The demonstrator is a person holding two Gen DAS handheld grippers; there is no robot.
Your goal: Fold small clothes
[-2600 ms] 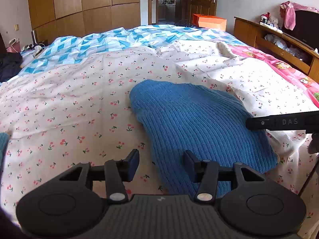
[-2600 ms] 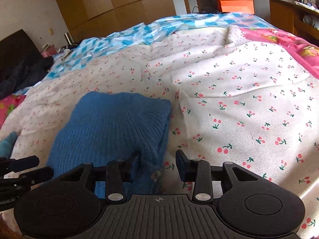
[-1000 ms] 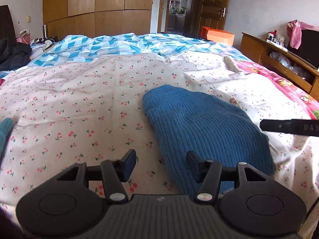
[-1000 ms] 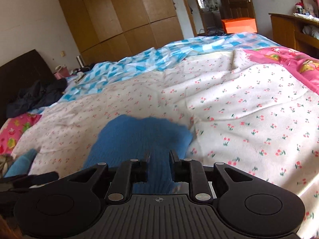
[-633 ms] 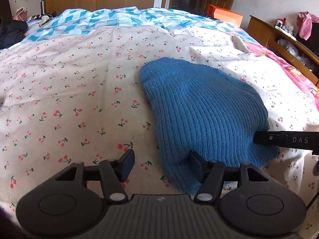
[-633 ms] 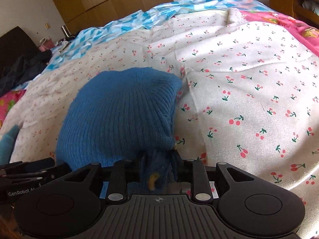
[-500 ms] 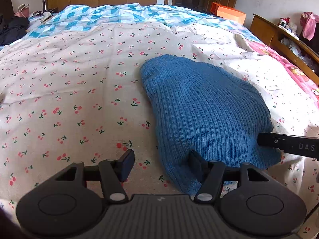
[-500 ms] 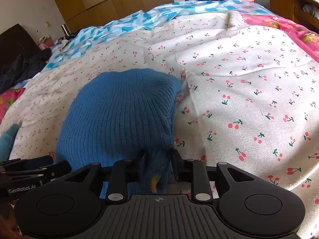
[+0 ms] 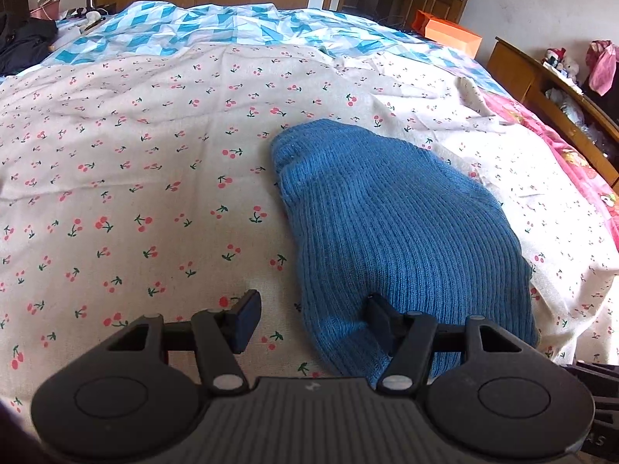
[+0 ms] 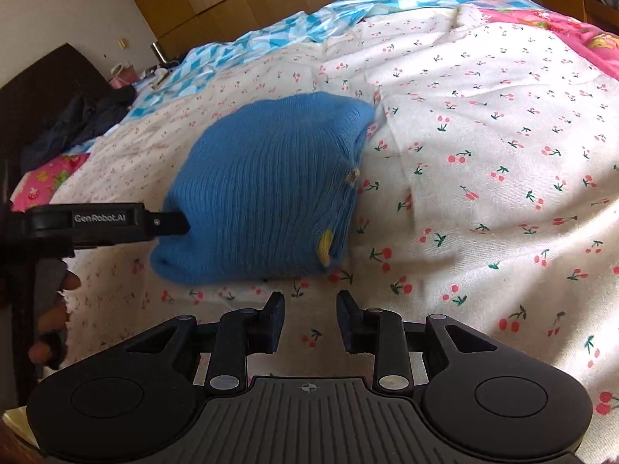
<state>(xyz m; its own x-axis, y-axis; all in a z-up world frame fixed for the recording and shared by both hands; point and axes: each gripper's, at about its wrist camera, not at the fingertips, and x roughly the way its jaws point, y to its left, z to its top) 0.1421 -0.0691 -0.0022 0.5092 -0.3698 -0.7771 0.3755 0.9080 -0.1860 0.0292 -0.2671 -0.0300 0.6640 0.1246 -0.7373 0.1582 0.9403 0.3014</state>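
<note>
lying ahead of right gripper (image 10: 309, 321), blue sweater (image 10: 267, 201)

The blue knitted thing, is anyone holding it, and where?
Nothing holds the blue knit garment. It lies on the bed; right gripper and left gripper jaws are open.

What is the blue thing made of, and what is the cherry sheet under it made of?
The blue garment looks like knitted yarn, wool or acrylic: fine ribbed rows run along it, and its surface is soft, matte and slightly fuzzy. The cherry sheet looks like thin woven cotton, matte, with a printed pattern and small creases. The exact fibres cannot be told.
</note>
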